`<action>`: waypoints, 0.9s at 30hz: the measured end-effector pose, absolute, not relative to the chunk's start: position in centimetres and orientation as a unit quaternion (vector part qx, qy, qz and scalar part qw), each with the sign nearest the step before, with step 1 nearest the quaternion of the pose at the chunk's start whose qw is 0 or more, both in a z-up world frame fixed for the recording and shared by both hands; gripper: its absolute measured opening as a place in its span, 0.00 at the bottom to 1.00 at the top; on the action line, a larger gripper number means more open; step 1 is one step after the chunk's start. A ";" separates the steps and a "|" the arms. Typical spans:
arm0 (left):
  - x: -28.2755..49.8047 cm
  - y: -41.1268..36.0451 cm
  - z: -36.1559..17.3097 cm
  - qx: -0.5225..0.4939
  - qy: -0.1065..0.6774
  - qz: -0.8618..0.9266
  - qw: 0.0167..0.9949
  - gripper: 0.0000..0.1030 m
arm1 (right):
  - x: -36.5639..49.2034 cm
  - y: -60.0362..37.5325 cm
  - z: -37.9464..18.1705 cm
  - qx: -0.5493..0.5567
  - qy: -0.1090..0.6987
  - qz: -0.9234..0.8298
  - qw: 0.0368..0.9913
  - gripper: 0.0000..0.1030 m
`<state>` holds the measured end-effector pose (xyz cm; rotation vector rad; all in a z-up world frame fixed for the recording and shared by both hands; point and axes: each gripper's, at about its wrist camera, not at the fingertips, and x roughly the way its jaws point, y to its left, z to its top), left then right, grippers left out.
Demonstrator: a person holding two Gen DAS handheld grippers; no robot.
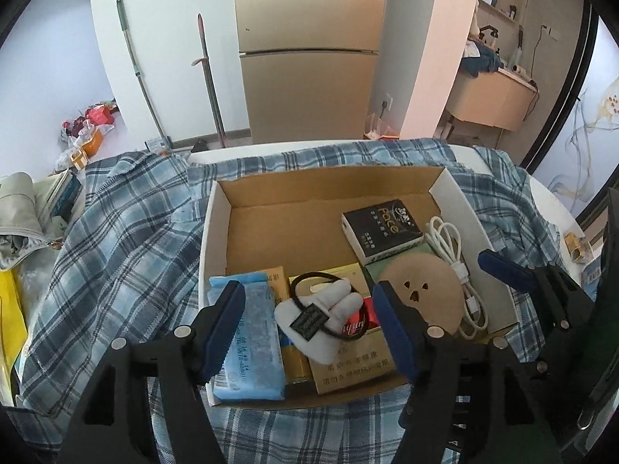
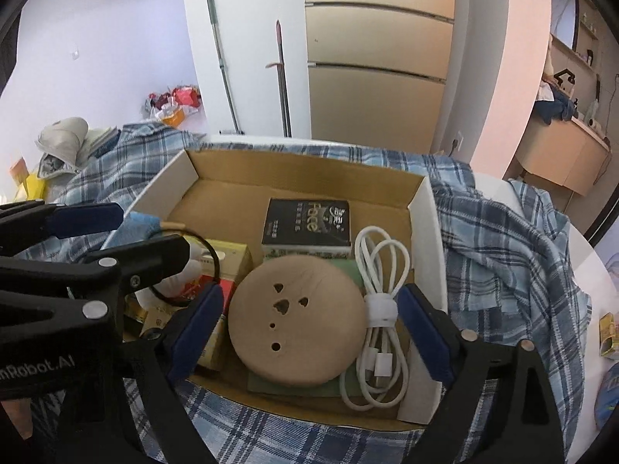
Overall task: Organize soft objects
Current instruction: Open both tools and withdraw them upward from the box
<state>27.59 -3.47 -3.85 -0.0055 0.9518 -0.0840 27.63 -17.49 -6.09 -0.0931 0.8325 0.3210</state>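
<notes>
Both grippers are hovering wide open over the box (image 1: 216,232), left gripper (image 1: 309,332) straddling the white plush (image 1: 309,332) near its front edge, so I'd be pinching the plush, not its black band (image 1: 305,280), while the right gripper (image 2: 309,332) waits.

- Left gripper (image 1: 311,324): jaws spread wide above the near end of the cardboard box (image 1: 216,239).
- White soft item (image 1: 321,317) with black hair tie (image 1: 329,301) lies between the fingers, no contact seen.
- Blue tissue pack (image 1: 251,348) under left finger.
- Round tan disc (image 1: 429,294) and white cable (image 1: 460,270) at right.
- Box sits on plaid shirt (image 1: 116,255).
- Right gripper (image 1: 518,274) at frame's right edge, state unclear.
</notes>
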 end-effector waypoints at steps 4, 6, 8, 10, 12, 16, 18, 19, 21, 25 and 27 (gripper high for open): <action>27.2 -3.5 -3.1 0.000 0.445 -0.039 0.895 0.69 | 27.3 -17.4 -5.4 -0.051 0.392 0.152 0.906 0.89; 27.0 -3.6 -2.6 0.006 0.436 -0.039 0.899 0.69 | 27.2 -17.4 -5.1 -0.053 0.385 0.150 0.909 0.89; 26.7 -3.8 -2.2 0.012 0.428 -0.037 0.903 0.69 | 27.2 -17.5 -5.0 -0.054 0.384 0.144 0.910 0.89; 26.4 -3.8 -1.8 0.009 0.423 -0.036 0.905 0.69 | 27.3 -17.7 -4.6 -0.053 0.384 0.139 0.911 0.89; 26.0 -3.6 -1.1 0.005 0.415 -0.039 0.909 0.69 | 27.1 -18.1 -3.9 -0.048 0.381 0.135 0.913 0.89; 24.4 -3.3 1.4 -0.009 0.372 -0.056 0.926 0.69 | 26.0 -19.1 -1.7 -0.047 0.357 0.125 0.924 0.89; 23.3 -2.9 2.9 -0.014 0.345 -0.071 0.936 0.69 | 25.1 -19.8 -0.4 -0.047 0.335 0.116 0.934 0.89; 22.5 -2.7 3.7 -0.011 0.324 -0.070 0.943 0.69 | 24.3 -20.3 0.6 -0.042 0.315 0.115 0.941 0.89; 20.7 -2.5 5.3 -0.002 0.284 -0.059 0.957 0.69 | 23.0 -21.1 2.1 -0.031 0.279 0.120 0.952 0.89; 17.1 -1.8 7.3 -0.008 0.217 -0.061 0.974 0.69 | 20.8 -22.4 5.1 -0.017 0.214 0.100 0.972 0.89; 15.2 -1.7 8.1 -0.002 0.180 -0.059 0.982 0.76 | 19.8 -22.8 6.0 -0.013 0.197 0.098 0.975 0.89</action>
